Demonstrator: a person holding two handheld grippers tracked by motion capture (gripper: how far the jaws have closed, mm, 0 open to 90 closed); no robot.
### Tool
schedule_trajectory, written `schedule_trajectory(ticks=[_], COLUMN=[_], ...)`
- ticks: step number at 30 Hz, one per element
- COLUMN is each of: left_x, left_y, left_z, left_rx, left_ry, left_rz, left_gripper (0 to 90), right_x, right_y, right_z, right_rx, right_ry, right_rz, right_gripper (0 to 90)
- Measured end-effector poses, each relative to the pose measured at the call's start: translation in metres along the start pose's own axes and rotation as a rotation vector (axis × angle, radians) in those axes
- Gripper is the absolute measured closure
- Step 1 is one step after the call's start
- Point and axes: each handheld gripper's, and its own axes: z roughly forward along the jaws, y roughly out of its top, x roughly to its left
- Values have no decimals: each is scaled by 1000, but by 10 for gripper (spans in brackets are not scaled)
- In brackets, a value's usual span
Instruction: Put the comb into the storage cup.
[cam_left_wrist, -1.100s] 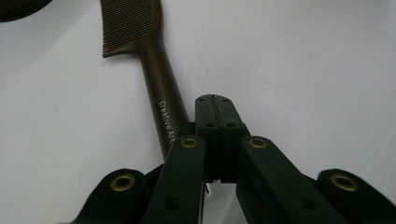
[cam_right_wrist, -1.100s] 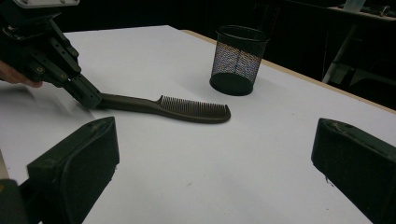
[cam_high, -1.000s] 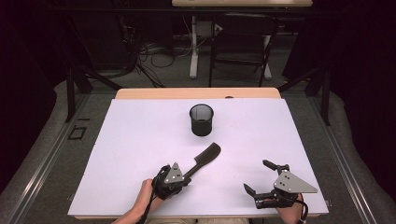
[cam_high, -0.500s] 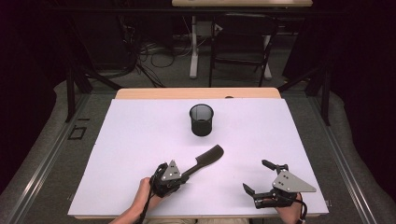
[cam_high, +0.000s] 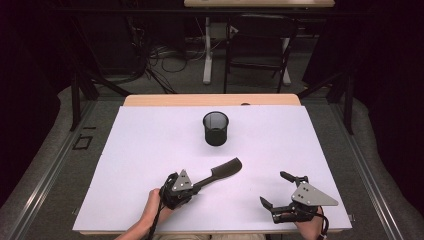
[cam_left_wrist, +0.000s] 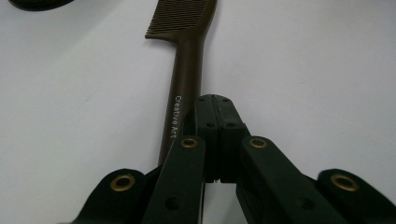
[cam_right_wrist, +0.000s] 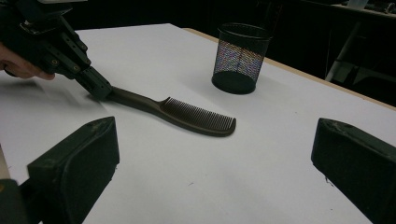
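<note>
White tabletop (cam_high: 150, 150), comb (cam_high: 220, 172) handle just beside left gripper's (cam_high: 196, 188) pressed-together jaws.

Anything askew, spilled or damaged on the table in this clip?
Nothing stands out. The mesh cup stands upright and apart. The comb lies flat on the white table, unbroken, its handle end at the left claw. The right claw is open, off to the side.

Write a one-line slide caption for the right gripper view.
Left gripper shut on the handle of a dark comb lying on the white table, mesh cup beyond.
</note>
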Motion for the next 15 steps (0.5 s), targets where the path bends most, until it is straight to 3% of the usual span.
schedule_trajectory(ticks=[10, 15], left_x=[3, 2], left_y=[-1, -1], left_z=[1, -1], left_rx=[5, -4], left_ry=[4, -18], left_rz=[-4, -4], left_gripper=[900, 886], right_x=[0, 0], right_y=[0, -1], right_z=[1, 0], right_rx=[0, 10], right_ry=[6, 5], right_rz=[5, 10], right_gripper=[6, 6])
